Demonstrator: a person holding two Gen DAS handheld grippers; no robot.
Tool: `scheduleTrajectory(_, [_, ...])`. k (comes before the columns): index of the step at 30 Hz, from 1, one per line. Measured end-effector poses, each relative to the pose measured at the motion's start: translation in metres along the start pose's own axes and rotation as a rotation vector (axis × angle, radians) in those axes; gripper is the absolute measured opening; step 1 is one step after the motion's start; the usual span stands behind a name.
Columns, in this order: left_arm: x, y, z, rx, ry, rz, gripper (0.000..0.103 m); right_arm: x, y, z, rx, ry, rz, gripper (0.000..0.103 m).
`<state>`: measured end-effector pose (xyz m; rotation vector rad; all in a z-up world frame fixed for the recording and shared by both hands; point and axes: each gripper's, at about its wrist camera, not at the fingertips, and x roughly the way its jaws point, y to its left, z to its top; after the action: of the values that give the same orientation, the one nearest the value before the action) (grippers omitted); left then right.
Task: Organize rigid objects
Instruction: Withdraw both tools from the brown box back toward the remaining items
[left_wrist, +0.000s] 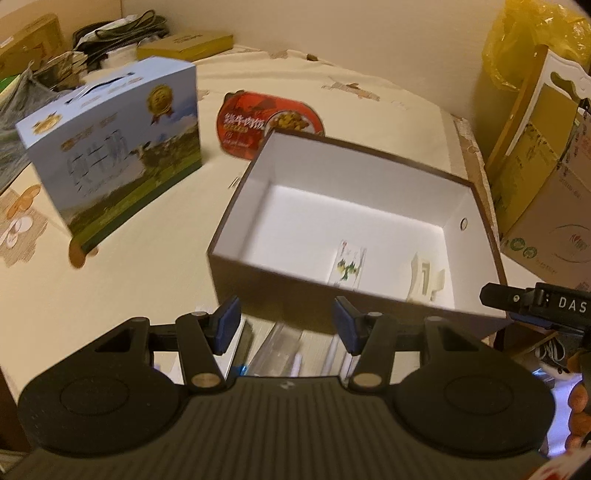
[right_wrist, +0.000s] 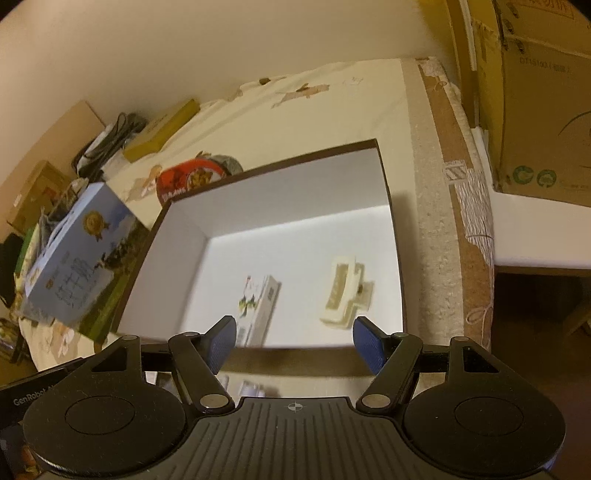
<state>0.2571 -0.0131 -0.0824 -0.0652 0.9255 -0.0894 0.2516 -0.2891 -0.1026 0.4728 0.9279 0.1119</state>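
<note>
**Over the open box, both grippers empty**

Just ahead of the left gripper (left_wrist: 286, 325) and right gripper (right_wrist: 293, 341), both with jaws apart and clamping nothing, sits the brown box (left_wrist: 476, 206). Inside lie a printed packet (right_wrist: 256, 306) and a cream clip (right_wrist: 345, 293), apart. Farther off, left, stands a blue milk carton (left_wrist: 114, 147); beyond it, a red bowl (left_wrist: 251, 122).

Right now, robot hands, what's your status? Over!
Left gripper open, empty. Right gripper open, empty. Brown cardboard box with white inside holds a small printed carton and a cream plastic clip. Nothing blocking the box.
</note>
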Motion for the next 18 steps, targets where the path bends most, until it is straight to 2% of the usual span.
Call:
scheduleTrajectory(5, [-0.007, 0.007, -0.015, 0.002, 0.014, 0.033, 0.051, -0.001, 0.011, -0.014, -0.025, 0.037, 0.005, 0.067])
scheduleTrajectory(18, [-0.020, 0.022, -0.041, -0.021, 0.047, 0.061, 0.051, 0.007, 0.034, -0.044, -0.105, 0.120, 0.022, 0.067])
